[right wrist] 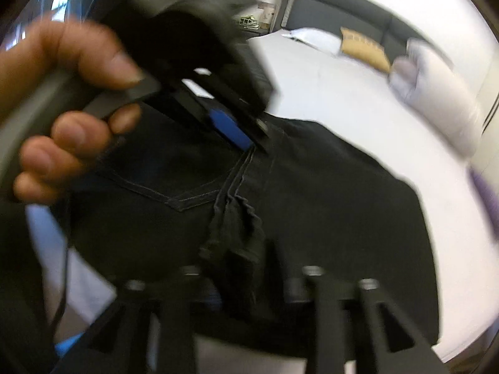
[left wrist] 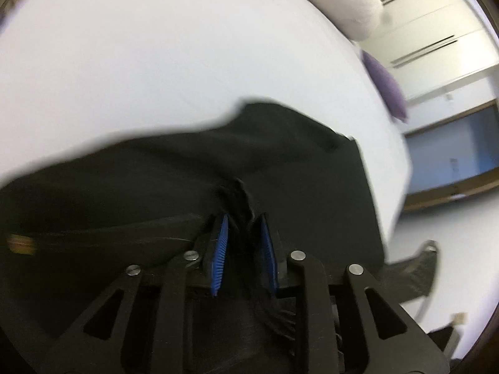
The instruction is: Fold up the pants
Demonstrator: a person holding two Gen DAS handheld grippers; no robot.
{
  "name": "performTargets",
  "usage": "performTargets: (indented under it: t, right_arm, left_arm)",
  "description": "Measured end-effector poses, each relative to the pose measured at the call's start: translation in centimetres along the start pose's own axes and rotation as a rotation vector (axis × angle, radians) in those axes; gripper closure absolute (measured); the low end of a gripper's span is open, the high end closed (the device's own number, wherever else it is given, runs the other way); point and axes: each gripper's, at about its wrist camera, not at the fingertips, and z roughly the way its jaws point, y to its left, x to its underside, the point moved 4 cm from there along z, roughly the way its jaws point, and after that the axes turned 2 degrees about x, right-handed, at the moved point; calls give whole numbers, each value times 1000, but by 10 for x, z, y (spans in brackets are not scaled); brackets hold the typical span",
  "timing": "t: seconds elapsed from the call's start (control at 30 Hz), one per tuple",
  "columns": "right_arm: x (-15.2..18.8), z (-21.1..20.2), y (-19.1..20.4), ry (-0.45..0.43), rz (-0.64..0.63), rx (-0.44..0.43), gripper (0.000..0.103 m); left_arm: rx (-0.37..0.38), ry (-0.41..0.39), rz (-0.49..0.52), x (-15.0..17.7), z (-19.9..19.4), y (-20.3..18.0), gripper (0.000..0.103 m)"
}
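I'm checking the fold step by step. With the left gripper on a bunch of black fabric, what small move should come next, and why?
Probably lift the left gripper and carry that pinched bunch across: the black pants lie partly spread on the white bed, unfolded.

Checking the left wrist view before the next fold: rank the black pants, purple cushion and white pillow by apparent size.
1. Black denim pants, largest, though nearest the camera.
2. White pillow.
3. Purple cushion, smallest.
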Motion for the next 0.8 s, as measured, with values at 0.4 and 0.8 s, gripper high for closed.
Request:
performTargets:
  t: [0.4,0.8]
  right_arm:
    - [-30,-34,-216,3,520,-468,57]
    - [-25,106,-277,239,730,-666,84]
  left_arm:
    - [-160,-55,267,51,-2,-76,82]
    - [-215,-89,368,76,11,-68,82]
